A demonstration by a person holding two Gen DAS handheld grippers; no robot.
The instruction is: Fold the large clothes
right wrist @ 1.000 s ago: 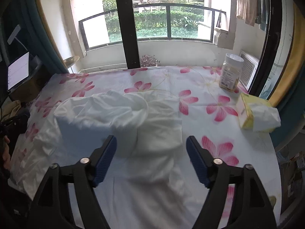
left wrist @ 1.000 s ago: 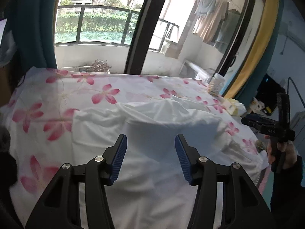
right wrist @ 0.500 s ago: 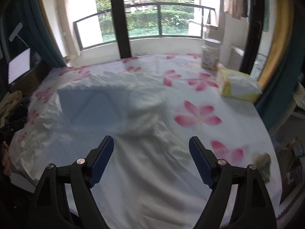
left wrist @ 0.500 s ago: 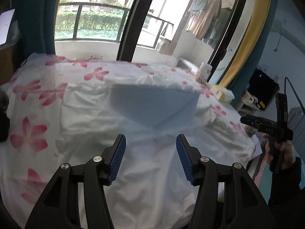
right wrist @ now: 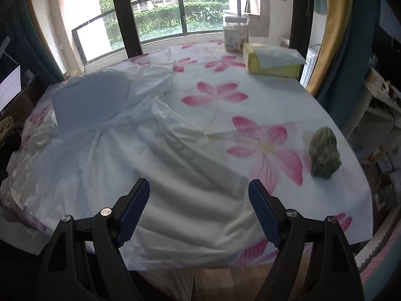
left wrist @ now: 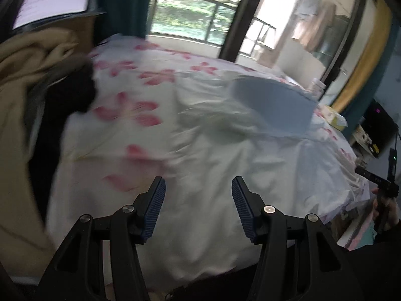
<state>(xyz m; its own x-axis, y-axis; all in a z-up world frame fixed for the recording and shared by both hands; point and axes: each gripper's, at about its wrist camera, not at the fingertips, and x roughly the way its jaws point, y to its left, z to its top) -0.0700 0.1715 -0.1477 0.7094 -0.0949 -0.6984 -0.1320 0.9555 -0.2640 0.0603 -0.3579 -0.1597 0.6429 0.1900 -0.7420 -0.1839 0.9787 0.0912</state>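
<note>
A large white garment lies spread on a table covered with a white cloth with pink flowers. A pale blue patch shows on the garment's far left part. It also shows in the left wrist view, with the garment blurred. My right gripper is open and empty above the garment's near hem. My left gripper is open and empty above the garment's near left edge. The right gripper also shows at the right edge of the left wrist view.
A yellow tissue pack and a clear jar stand at the far right. A green crumpled lump lies near the right edge. A tan and black clothes pile sits at the left. Windows lie beyond the table.
Both grippers have pulled back toward the near edge of the table and stay open. The left view has swung to the left, bringing the clothes pile in.
</note>
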